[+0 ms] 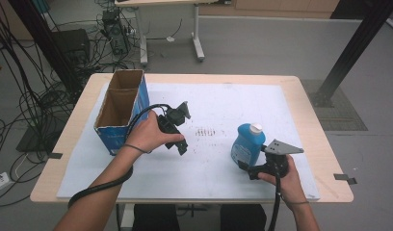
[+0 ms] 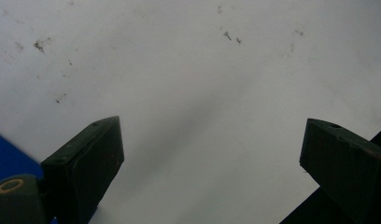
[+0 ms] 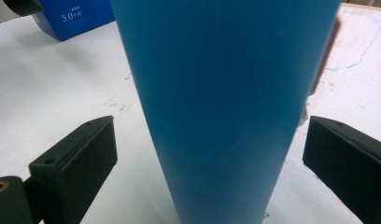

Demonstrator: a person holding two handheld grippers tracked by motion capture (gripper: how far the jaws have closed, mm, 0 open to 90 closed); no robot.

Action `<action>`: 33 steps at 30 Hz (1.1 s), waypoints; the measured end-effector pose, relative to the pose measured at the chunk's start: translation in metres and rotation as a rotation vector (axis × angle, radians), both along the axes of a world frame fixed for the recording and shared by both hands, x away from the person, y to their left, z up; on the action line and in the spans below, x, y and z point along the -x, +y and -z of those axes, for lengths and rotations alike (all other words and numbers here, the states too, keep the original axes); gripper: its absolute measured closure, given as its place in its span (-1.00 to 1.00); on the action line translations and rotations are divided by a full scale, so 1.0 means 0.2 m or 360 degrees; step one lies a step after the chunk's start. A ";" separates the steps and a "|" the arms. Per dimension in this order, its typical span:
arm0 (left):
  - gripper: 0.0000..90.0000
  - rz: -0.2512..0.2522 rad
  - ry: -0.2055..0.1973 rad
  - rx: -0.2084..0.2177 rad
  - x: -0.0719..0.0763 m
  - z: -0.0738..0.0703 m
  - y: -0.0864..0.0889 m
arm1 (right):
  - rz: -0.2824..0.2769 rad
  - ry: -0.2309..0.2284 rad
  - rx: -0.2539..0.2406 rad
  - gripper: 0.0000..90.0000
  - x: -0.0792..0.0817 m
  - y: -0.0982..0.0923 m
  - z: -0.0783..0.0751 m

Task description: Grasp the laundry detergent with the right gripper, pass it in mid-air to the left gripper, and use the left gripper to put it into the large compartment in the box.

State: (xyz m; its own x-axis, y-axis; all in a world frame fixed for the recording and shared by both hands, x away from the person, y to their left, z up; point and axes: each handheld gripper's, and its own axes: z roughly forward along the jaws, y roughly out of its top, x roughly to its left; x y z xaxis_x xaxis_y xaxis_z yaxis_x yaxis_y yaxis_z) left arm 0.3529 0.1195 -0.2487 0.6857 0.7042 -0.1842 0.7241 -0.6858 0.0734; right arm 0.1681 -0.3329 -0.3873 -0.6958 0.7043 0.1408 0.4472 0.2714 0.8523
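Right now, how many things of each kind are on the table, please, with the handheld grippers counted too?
Blue bottle: 1
Open cardboard box: 1
White mat: 1
Grippers, left gripper and right gripper: 2
Total: 5

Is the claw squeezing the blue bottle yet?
No, in the right gripper view the right gripper has its jaws wide apart, with white table showing between each jaw and the blue bottle.

One blue bottle [image 1: 246, 144], one cardboard box [image 1: 121, 110], two tongs.
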 end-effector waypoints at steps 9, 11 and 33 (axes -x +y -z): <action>-0.85 -0.0013 0.0006 0.0004 0.00 0.01 0.01 | -0.0004 -0.0005 -0.0001 -0.93 -0.01 0.00 0.00; -0.85 -0.0009 0.0008 0.0000 -0.01 0.01 0.01 | -0.0005 -0.0005 -0.0003 -0.93 -0.01 0.00 0.00; -0.85 -0.0019 0.0007 -0.0003 0.00 0.01 0.00 | 0.0002 -0.0009 -0.0012 -0.94 0.00 0.00 0.00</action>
State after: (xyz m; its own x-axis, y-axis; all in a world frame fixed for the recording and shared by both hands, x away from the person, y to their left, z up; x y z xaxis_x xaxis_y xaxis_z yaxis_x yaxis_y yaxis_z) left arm 0.3533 0.1185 -0.2505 0.6764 0.7127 -0.1858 0.7325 -0.6772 0.0690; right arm 0.1685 -0.3333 -0.3880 -0.6956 0.7042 0.1425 0.4428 0.2640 0.8569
